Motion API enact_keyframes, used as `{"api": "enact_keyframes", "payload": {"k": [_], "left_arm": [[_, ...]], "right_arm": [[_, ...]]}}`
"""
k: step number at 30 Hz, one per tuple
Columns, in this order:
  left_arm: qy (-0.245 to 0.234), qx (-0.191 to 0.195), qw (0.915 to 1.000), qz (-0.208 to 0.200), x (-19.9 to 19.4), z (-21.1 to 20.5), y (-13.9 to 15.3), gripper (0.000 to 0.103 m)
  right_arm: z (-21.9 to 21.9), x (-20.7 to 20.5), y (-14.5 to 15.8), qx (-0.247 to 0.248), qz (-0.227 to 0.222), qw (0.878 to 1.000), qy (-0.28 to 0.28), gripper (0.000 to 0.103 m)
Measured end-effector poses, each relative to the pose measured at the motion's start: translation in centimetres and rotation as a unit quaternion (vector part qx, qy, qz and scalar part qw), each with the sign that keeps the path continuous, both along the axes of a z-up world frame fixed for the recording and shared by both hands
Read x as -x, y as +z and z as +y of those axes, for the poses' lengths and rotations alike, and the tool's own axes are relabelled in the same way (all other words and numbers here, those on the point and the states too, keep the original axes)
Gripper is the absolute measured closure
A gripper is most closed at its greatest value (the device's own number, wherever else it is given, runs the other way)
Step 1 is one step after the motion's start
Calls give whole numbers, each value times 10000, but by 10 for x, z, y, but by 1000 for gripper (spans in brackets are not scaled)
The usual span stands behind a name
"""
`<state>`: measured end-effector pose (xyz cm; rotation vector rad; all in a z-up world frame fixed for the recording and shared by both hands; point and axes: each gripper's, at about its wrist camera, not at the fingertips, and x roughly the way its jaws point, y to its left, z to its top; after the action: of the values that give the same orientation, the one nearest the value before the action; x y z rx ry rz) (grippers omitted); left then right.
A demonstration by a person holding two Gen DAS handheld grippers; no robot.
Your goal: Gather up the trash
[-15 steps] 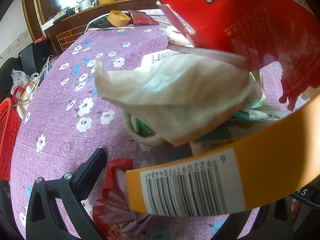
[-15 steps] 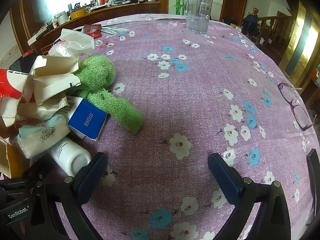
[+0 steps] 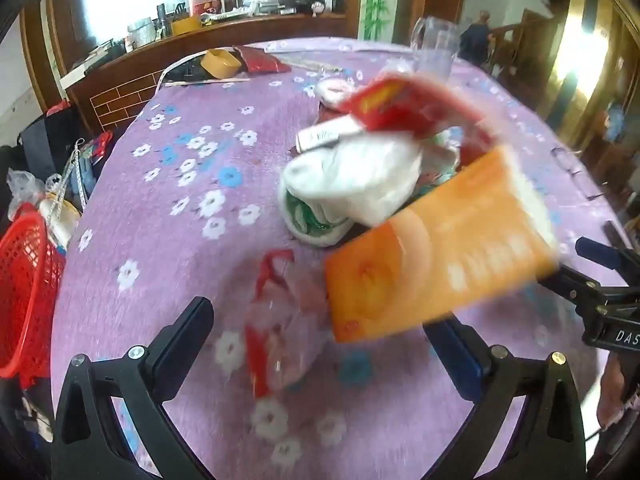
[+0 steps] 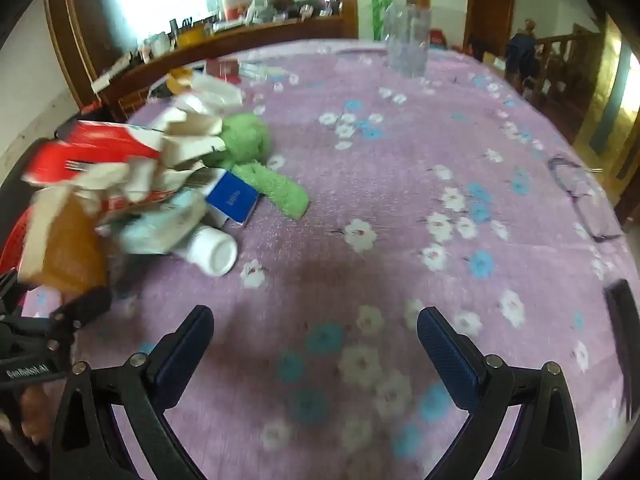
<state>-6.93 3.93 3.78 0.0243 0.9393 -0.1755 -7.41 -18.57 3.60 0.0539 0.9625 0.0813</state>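
Left claw [image 3: 324,344] spread wide, nothing gripped, angled down over the purple flowered counter [image 3: 160,240]. Right between and just past the fingers: a crumpled red-and-clear wrapper [image 3: 280,320] lying on the cloth. Just above that, a blurry orange box [image 3: 436,256] tilted, overlapping the right finger in view; can't tell if resting on anything. Further out, a white wad of paper [image 3: 360,184] on a green-and-white packet [image 3: 308,216], then a red carton [image 3: 400,108] blurred on top of the heap. Off the counter's left edge, a red mesh basket [image 3: 24,280]. Far end: a clear glass mug [image 3: 434,48].

Right claw [image 4: 316,344] also wide open and empty, hovering over bare cloth. Trash pile well off to its left: white bottle [image 4: 212,252] on its side nearest, a pale blue packet [image 4: 164,224] touching it, a blue box [image 4: 234,198] behind, a green plush toy [image 4: 260,164] beside that, torn cardboard [image 4: 184,132] on top. Glasses [image 4: 580,192] near the right edge, blurred.
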Motion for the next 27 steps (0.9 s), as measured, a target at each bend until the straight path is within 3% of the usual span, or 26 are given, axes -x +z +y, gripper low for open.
{"api": "enact_keyframes", "payload": {"k": [4, 12, 16, 20, 24, 27], "left_arm": [[-80, 47, 9996, -267, 28, 4, 10, 0], [-132, -183, 9954, -926, 64, 7, 13, 0], [-40, -103, 9927, -1197, 85, 9, 14, 0], [370, -144, 9852, -1669, 114, 16, 17, 0], [904, -552, 9728, -2060, 134, 19, 10, 0], [1001, -718, 9652, -2308, 142, 22, 9, 0]], "right_arm": [[9, 37, 21, -150, -394, 9991, 108, 0], [37, 88, 46, 274, -1163, 9927, 135, 0], [37, 110, 50, 166, -1405, 9899, 124, 0], [40, 136, 45, -20, -1505, 9885, 143, 3], [49, 156, 31, -203, -1539, 9877, 194, 6], [56, 158, 23, -169, -1478, 9886, 236, 15]]}}
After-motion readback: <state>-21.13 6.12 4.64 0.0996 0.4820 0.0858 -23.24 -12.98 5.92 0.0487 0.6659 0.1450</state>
